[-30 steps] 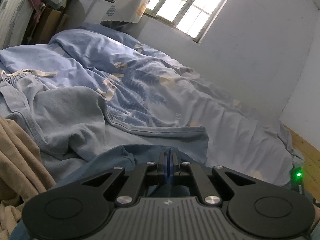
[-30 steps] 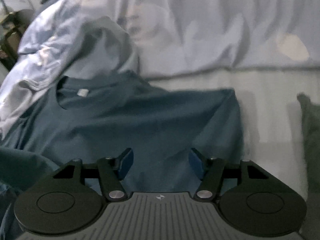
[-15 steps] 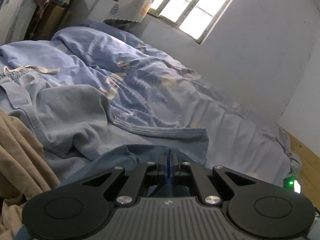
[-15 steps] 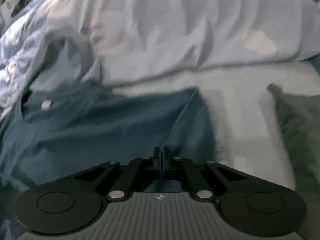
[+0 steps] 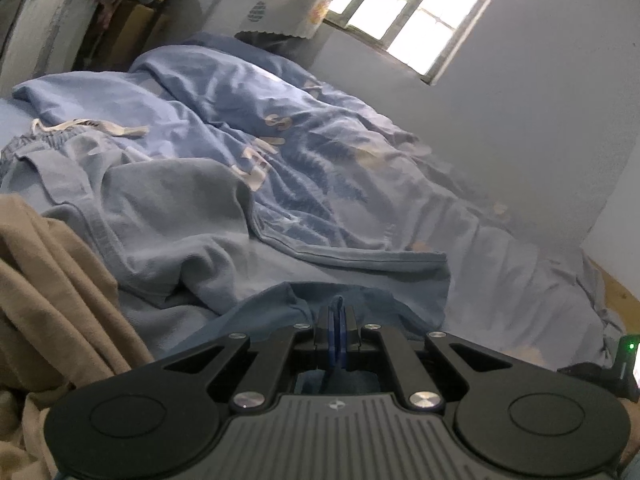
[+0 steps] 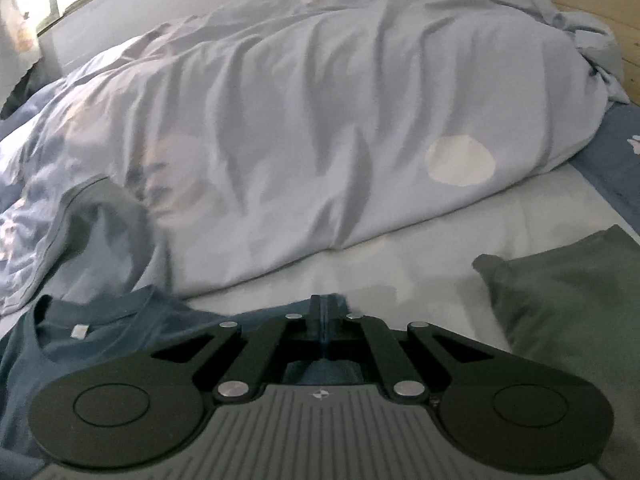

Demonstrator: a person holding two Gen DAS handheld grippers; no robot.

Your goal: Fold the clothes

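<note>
A dark blue T-shirt (image 6: pixel 116 332) lies on the bed, its collar and white neck label at the lower left of the right wrist view. My right gripper (image 6: pixel 325 308) is shut on a pinch of this shirt's fabric at its right edge. In the left wrist view my left gripper (image 5: pixel 337 312) is shut on a fold of the same blue T-shirt (image 5: pixel 276 304), which bunches up just ahead of the jaws. Most of the shirt is hidden under both gripper bodies.
A rumpled light blue duvet (image 6: pixel 320 128) fills the bed behind the shirt. A dark green garment (image 6: pixel 568 292) lies at the right, a tan garment (image 5: pixel 48 292) and pale blue drawstring shorts (image 5: pixel 80 152) at the left. A wooden headboard (image 6: pixel 600 4) stands far right.
My right gripper went from open above the shirt to shut on its edge, then tilted up so the duvet fills its view. The left gripper stayed shut on the shirt.
</note>
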